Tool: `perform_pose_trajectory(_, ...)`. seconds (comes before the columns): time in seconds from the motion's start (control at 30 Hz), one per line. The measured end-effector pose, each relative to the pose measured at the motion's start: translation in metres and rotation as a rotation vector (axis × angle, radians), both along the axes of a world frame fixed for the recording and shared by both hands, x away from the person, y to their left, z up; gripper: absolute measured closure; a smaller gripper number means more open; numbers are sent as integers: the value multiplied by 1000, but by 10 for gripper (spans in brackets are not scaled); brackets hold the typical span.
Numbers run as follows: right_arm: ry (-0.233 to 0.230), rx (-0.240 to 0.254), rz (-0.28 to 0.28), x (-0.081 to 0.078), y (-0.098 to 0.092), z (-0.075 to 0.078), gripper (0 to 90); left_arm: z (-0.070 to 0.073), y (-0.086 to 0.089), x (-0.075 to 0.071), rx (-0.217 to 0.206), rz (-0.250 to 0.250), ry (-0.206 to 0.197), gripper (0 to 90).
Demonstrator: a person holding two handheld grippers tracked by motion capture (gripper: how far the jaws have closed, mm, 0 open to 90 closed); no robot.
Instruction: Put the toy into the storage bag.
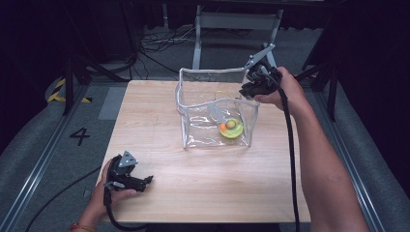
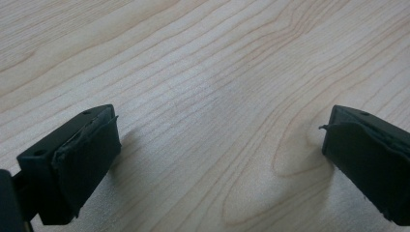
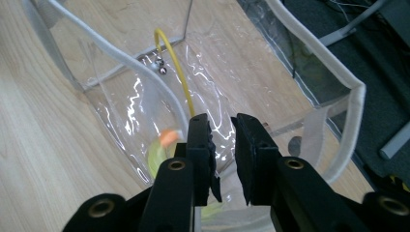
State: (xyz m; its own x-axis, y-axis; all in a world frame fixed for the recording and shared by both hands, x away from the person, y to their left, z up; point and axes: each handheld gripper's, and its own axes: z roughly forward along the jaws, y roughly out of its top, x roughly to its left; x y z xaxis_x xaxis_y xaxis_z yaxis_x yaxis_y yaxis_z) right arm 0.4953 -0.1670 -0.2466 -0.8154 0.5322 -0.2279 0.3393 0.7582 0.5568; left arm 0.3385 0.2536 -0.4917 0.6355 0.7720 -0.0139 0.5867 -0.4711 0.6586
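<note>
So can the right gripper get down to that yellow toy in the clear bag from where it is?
Probably yes: the right gripper hangs over the clear bag's open top, the yellow toy lies below, and nothing solid shows between them.

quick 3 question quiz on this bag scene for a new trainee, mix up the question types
1. True or false: the left gripper is holding the clear bag.
2. What lies at the bottom of the bag? A) yellow-green toy with an orange part B) blue mug C) red spoon
3. Which gripper is at the bag's rim, and how do its jaws stand?

Key
1. False; it rests on the wooden table, jaws wide apart, nothing between them.
2. A
3. The right gripper; its jaws stand slightly apart over the rim of the bag's near wall, not pressing on it.
</note>
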Motion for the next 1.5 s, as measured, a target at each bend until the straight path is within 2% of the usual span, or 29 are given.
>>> perform_pose_trajectory(0.07, -10, 16, -1, -3, -3, 2, 708, 0, 0, -1, -6, 2, 12, 4)
perform_pose_trajectory(0.1, -30, 21, -16, -6, -7, 3, 672, 0, 0, -1, -3, 1, 7, 4)
perform_pose_trajectory(0.17, -32, 16, -16, -7, -9, 4, 652, 0, 0, -1, -5, 3, 10, 4)
perform_pose_trajectory(0.33, -91, 48, -50, -18, -22, 8, 506, 0, 0, -1, -4, 2, 7, 4)
perform_pose_trajectory(0.63, -142, 59, -85, -38, -49, 5, 365, 0, 0, -1, -5, 2, 10, 4)
perform_pose_trajectory(0.77, -160, 57, -86, -46, -62, -1, 350, 0, 0, -1, -6, 3, 11, 4)
perform_pose_trajectory(1.0, -166, 60, -105, -57, -81, -12, 335, 0, 0, 0, 2, -1, 4, 4)
perform_pose_trajectory(1.07, -166, 55, -110, -60, -85, -17, 323, 0, 0, -1, -4, 2, 9, 4)
perform_pose_trajectory(1.13, -174, 46, -114, -65, -89, -22, 313, 0, 0, 0, 5, -2, -3, 4)
perform_pose_trajectory(1.17, -173, 42, -115, -66, -91, -24, 309, 0, 0, -1, -3, 3, 8, 4)
perform_pose_trajectory(1.27, -180, 45, -116, -71, -95, -30, 292, 0, 0, -1, 0, 2, 7, 4)
perform_pose_trajectory(1.47, -185, 28, -128, -83, -107, -53, 277, 0, 0, -1, -2, 2, 6, 5)
perform_pose_trajectory(1.5, -188, 37, -123, -86, -110, -59, 276, 0, 0, -1, -4, 2, 5, 4)
